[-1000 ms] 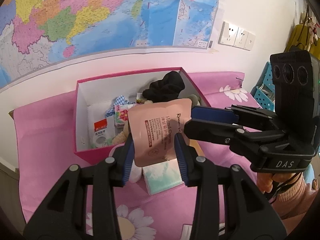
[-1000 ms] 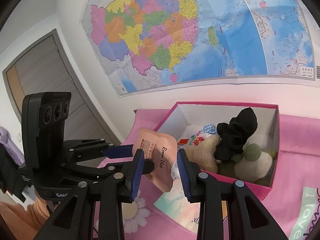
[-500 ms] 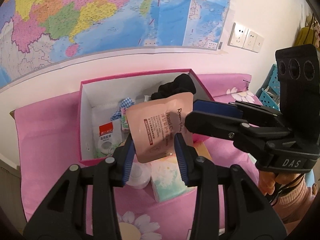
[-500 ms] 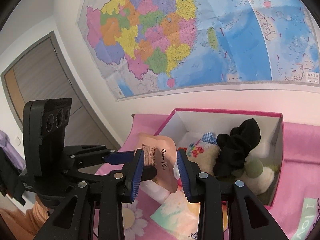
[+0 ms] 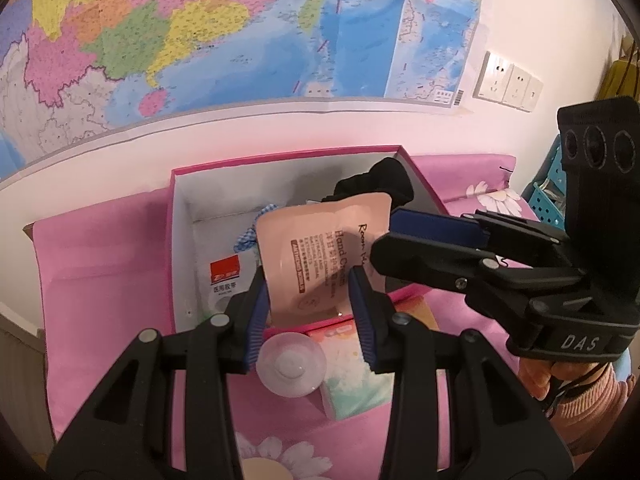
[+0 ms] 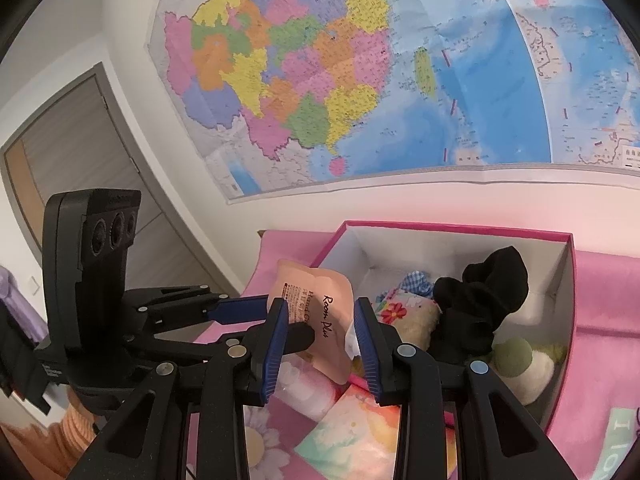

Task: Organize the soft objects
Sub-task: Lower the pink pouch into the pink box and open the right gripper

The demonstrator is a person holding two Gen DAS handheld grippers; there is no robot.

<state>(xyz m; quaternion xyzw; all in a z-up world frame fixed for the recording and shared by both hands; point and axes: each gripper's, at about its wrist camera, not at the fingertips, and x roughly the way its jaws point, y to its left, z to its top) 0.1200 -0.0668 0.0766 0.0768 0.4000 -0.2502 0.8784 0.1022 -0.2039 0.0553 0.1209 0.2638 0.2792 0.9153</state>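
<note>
Both tools, left (image 5: 310, 312) and right (image 6: 320, 336), apparently clench the upright pouch (image 5: 326, 256), long axis vertical.

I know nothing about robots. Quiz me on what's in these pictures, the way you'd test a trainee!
1. True or false: the black cloth lies inside the pink box.
2. What hangs behind the box? A) map B) mirror C) clock
3. Fill in: the peach pouch is labelled "Hand ____".

Key: 1 true; 2 A; 3 Cream.
</note>
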